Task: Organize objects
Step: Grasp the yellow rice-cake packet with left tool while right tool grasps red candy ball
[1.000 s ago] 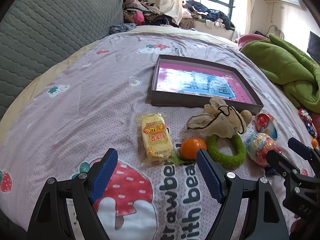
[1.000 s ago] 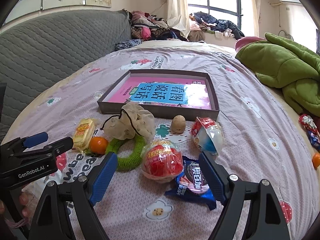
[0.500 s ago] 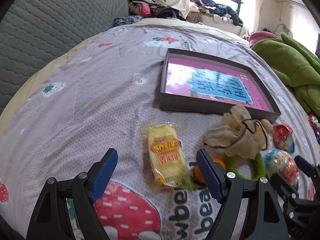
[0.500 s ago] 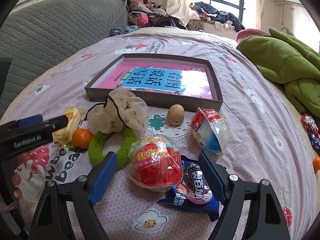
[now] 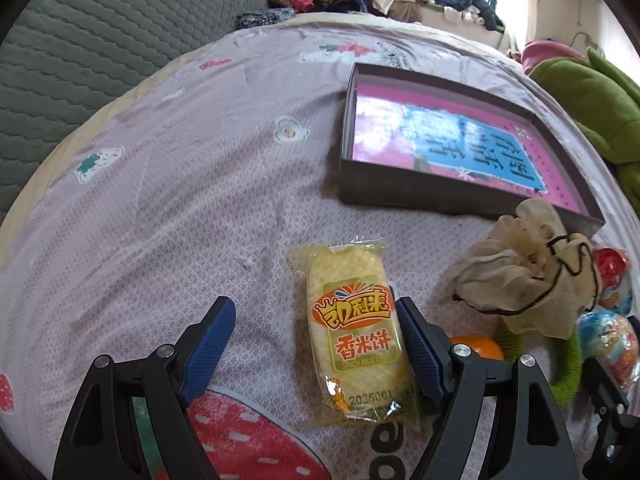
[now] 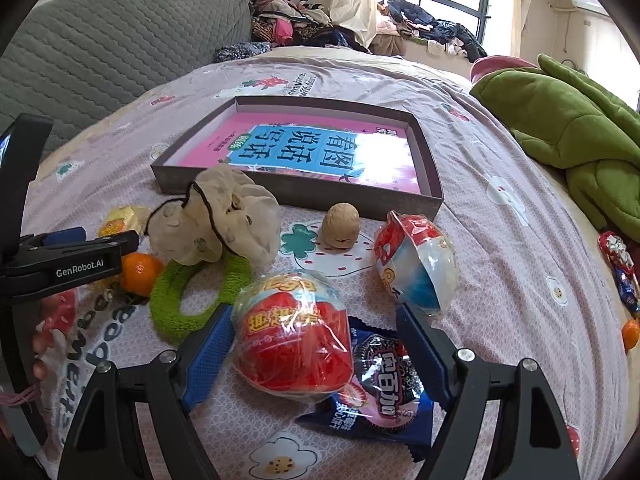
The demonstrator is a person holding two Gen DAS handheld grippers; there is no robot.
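Observation:
A yellow rice-cracker packet (image 5: 354,332) lies on the bedsheet between the fingers of my open left gripper (image 5: 312,344), closer to the right finger. Right of it lie a small orange (image 5: 478,347), a green ring (image 5: 564,364) and a beige scrunchie (image 5: 532,280). My right gripper (image 6: 316,344) is open around a red wrapped toy egg (image 6: 292,340), with a dark blue snack packet (image 6: 384,392) beneath. A blue-and-red egg (image 6: 416,260) and a walnut (image 6: 341,225) lie beyond it. A shallow dark box (image 6: 304,190) holds a pink book (image 6: 304,148).
A green blanket (image 6: 568,120) is heaped at the right. A grey quilted headboard (image 6: 100,48) stands at the left, clothes piled by the window behind. Candy wrappers (image 6: 618,264) and another small orange (image 6: 631,334) lie at the bed's right edge.
Both grippers have moved forward and lower. The left now straddles the rice-cracker packet; the right has closed in around the red egg. Both stay open.

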